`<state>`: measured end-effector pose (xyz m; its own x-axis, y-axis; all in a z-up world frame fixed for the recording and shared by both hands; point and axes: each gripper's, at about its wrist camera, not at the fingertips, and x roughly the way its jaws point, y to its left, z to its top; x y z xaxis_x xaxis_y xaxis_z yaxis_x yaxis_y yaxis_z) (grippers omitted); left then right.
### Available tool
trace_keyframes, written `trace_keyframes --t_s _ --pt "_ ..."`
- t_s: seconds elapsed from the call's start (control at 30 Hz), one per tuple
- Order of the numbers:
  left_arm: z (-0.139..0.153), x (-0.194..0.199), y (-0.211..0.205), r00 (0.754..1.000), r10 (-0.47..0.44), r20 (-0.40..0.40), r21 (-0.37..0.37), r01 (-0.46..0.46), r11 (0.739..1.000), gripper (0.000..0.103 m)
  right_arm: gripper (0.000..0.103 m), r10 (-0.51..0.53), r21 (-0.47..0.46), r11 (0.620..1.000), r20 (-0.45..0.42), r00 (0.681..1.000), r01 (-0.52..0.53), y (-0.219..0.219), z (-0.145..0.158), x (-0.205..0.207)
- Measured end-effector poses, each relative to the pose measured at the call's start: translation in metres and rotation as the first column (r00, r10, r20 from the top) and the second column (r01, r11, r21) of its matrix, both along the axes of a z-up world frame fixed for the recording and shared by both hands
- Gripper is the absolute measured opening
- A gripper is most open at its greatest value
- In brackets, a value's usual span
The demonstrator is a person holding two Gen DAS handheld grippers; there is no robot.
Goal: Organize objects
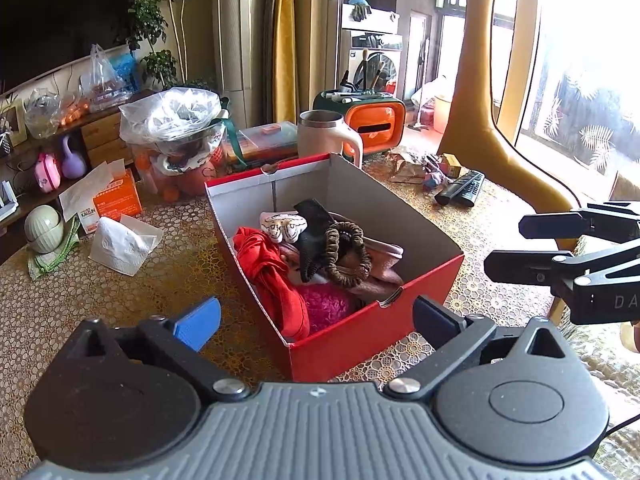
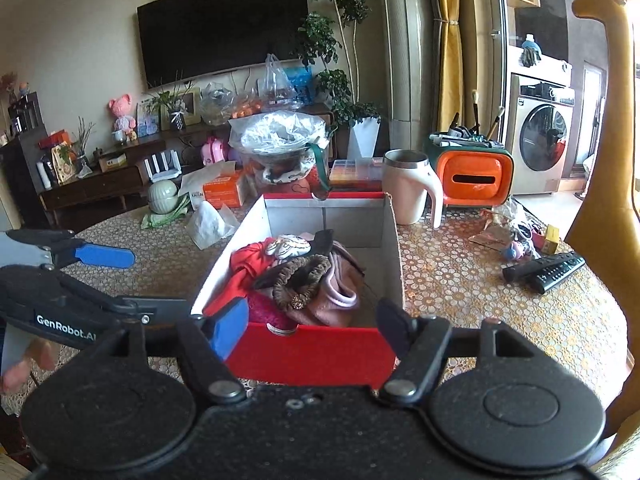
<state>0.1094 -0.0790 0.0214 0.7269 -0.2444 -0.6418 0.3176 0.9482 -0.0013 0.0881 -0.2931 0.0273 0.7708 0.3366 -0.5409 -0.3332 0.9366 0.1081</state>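
Soft items are packed in red box (image 1: 360, 344); remotes (image 1: 460, 190) at 2 o'clock left on bench (image 1: 80, 300). Both hand-held grippers (image 1: 316, 314) (image 2: 312, 326) spread apart, nothing held.

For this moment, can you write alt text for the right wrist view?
A red box on a patterned table holds a brown scrunchie, red cloth and pink fabric. The right gripper is open and empty at its near wall; the left gripper, also open, enters from the left.
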Motion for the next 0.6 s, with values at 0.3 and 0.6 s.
trace_keyframes --t_s 0.3,0.6 --pt "0.002 -0.010 -0.005 0.999 0.008 0.046 -0.004 -0.008 1.000 0.103 0.072 -0.010 -0.003 1.000 0.009 1.000 0.010 0.000 0.000 -0.010" --pt "-0.001 -0.015 -0.005 0.999 0.000 0.051 -0.024 0.001 1.000 0.103 0.072 -0.031 0.010 0.999 0.008 0.999 0.031 -0.003 -0.002 -0.015"
